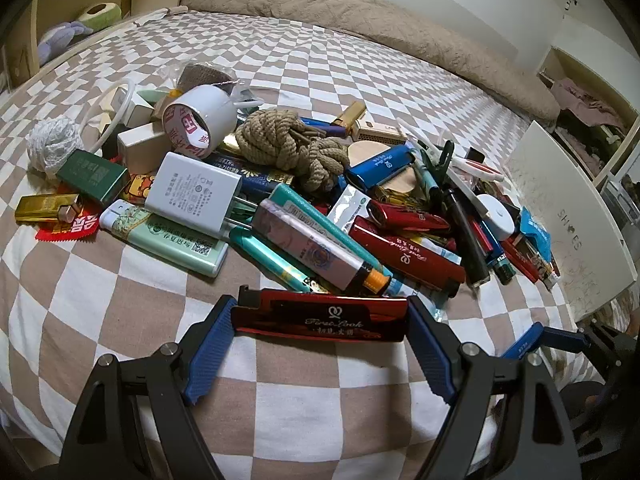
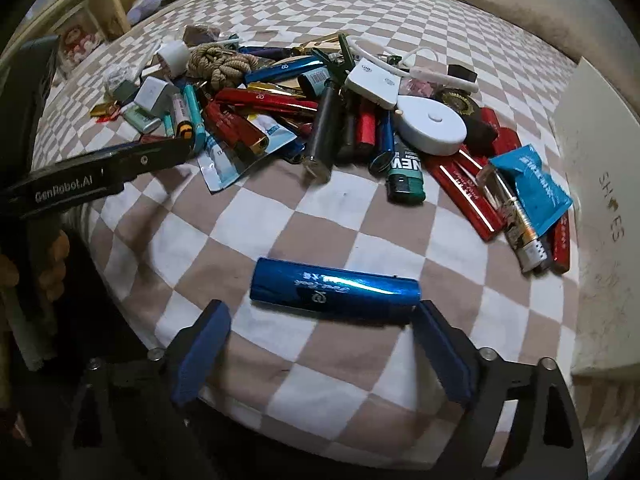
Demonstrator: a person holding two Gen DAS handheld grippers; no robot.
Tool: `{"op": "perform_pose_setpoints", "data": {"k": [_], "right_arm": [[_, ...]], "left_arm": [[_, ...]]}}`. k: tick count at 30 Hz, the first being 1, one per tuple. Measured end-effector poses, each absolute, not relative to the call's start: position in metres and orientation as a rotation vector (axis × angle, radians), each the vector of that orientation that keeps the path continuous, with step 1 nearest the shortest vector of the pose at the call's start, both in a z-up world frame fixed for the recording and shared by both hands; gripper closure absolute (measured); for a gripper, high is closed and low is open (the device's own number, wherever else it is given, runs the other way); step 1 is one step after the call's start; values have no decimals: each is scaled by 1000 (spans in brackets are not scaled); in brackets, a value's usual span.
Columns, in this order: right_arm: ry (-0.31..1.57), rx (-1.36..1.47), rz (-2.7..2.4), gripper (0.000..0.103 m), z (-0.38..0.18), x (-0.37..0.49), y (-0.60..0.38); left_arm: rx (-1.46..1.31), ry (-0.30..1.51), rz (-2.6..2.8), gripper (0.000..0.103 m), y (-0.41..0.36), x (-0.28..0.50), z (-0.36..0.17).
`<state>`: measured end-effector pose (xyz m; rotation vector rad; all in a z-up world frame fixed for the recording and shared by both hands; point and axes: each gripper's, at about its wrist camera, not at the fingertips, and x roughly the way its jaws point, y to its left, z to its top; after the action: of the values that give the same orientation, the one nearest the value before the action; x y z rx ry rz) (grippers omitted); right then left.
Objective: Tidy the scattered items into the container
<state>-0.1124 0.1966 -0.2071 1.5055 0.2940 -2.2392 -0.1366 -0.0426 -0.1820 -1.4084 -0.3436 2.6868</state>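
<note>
My left gripper (image 1: 320, 312) is shut on a red lighter (image 1: 320, 318), gripped end to end across its blue pads just above the checked bedsheet. In front of it lies a heap of scattered items: lighters, a white charger (image 1: 196, 194), a coil of rope (image 1: 288, 146) and a tape roll (image 1: 200, 120). My right gripper (image 2: 322, 312) stands open over a blue lighter (image 2: 334, 290) that lies on the sheet. Its left pad is clear of the lighter; its right pad sits at the lighter's end. The white shoe box (image 2: 600, 184) stands to the right of the heap.
A beige blanket (image 1: 360, 12) lies bunched along the back of the bed. Shelves with soft toys (image 1: 68, 32) stand at the far left. The left gripper's black body (image 2: 100, 176) and a hand (image 2: 52, 264) cross the left of the right wrist view.
</note>
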Motion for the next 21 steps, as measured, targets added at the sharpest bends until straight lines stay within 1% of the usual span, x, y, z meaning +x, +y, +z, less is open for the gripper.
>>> {"op": "perform_pose_setpoints", "data": {"k": [4,8,10,11,21], "right_arm": [[206,1527,-2289,8,-209,-118,197],[170,1505,-2340,8,-210,-120,197],[178,1492,-2371,19,-210,-119,198],[176,1484,-2380,20,-209,-118,199],[66,1453,-2403,20,-201,-109,213]], "left_arm": [[-1408,-343,2687,20,-42,-137,-182],[-1408,-342,2687,20,-42,-137,-182],[-1407,-344,2688,20,-42,-136,-182],[-1404,-345,2689,20,-42,-136,-182],[-1393,-345,2684,20,-34,-119,-176]]}}
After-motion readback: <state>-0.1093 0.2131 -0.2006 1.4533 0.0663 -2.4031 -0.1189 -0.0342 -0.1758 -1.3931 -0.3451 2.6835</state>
